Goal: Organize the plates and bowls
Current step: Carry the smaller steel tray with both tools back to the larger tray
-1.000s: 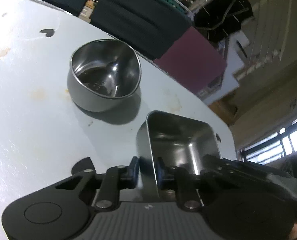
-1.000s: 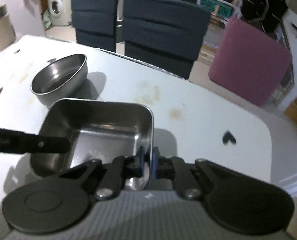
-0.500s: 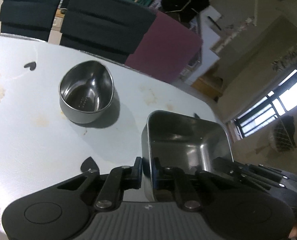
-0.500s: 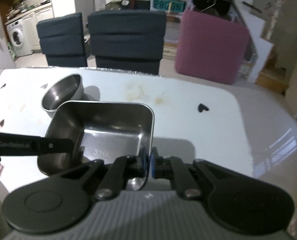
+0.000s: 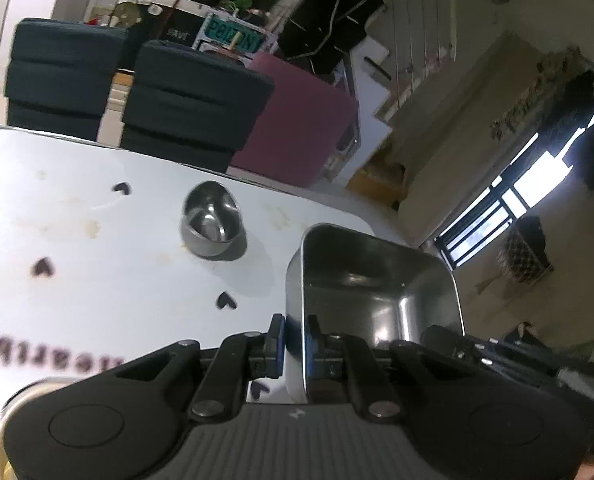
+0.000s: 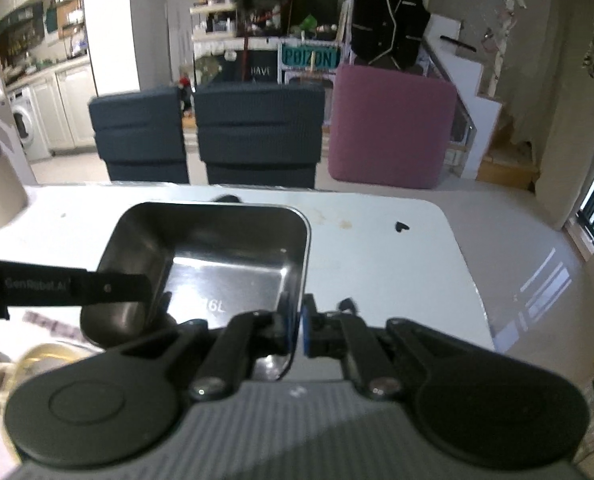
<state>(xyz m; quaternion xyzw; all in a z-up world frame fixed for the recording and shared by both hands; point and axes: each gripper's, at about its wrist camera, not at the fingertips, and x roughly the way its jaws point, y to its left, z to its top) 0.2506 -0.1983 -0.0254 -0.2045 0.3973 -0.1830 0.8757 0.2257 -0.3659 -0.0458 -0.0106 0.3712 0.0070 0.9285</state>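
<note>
Counting two tools point(image 5: 295, 344), one tray point(image 5: 377, 280), one bowl point(image 5: 211, 226)

— What does the left tool point(image 5: 294, 340) have?

— The near wall of a rectangular steel tray point(image 5: 377, 280), pinched between its blue pads, one outside, one inside. The tray is raised off the white surface point(image 5: 97, 280).

— Anything else gripping it?

— The right tool point(image 5: 477, 348), dark, reaches in at the tray's right side.

— And on the surface?

— A round steel bowl point(image 5: 211, 224) standing apart, small black hearts, brownish stains. Two dark chairs point(image 5: 193, 104) stand behind.
</note>
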